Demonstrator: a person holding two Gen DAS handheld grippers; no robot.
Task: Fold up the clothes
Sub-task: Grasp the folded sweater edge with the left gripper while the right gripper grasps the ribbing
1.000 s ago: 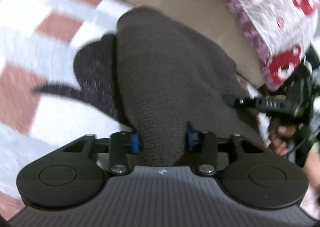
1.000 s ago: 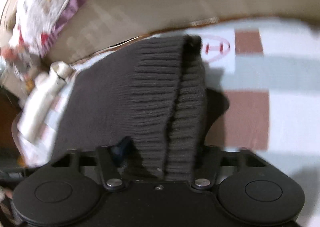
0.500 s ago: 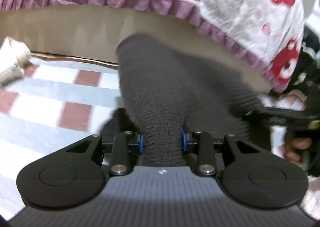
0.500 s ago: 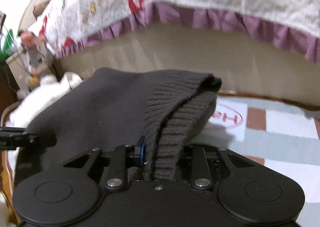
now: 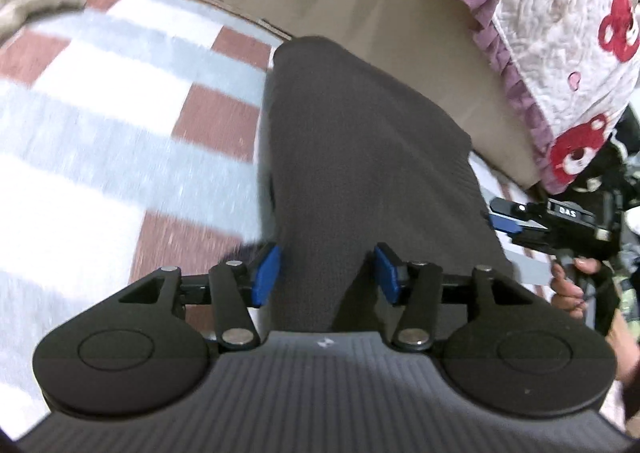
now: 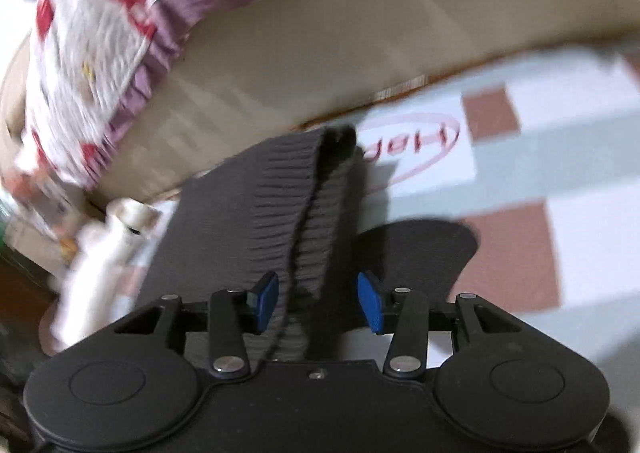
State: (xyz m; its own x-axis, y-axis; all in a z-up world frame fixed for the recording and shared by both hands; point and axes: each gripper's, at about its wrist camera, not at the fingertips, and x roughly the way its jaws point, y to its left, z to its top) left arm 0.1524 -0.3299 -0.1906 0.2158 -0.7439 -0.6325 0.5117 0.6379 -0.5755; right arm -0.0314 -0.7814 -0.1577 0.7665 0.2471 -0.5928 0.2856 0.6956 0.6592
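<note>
Between the blue pads (image 5: 267, 275) of your left gripper (image 5: 326, 273) runs a folded band of the dark grey knitted garment (image 5: 360, 157); its jaws have just been opening and now stand spread, with a clear gap at the right pad and the left pad only beside the cloth. From there the garment stretches away over the checked mat (image 5: 100, 157) of white, pale blue and brick-red squares, toward the tan base of a bed. Across the cloth on the right you can see your right hand (image 5: 576, 285) on the handle of the other tool.

Your right gripper (image 6: 318, 301) has also just been opening, and its pads are parted. The garment's ribbed hem (image 6: 304, 209) lies doubled between them, near the left pad and apart from the right one. A quilted cover (image 6: 104, 37) with red prints and a purple frill hangs over the bed's edge behind. Pale, blurred cloth (image 6: 100, 253) lies to the left of the garment.
</note>
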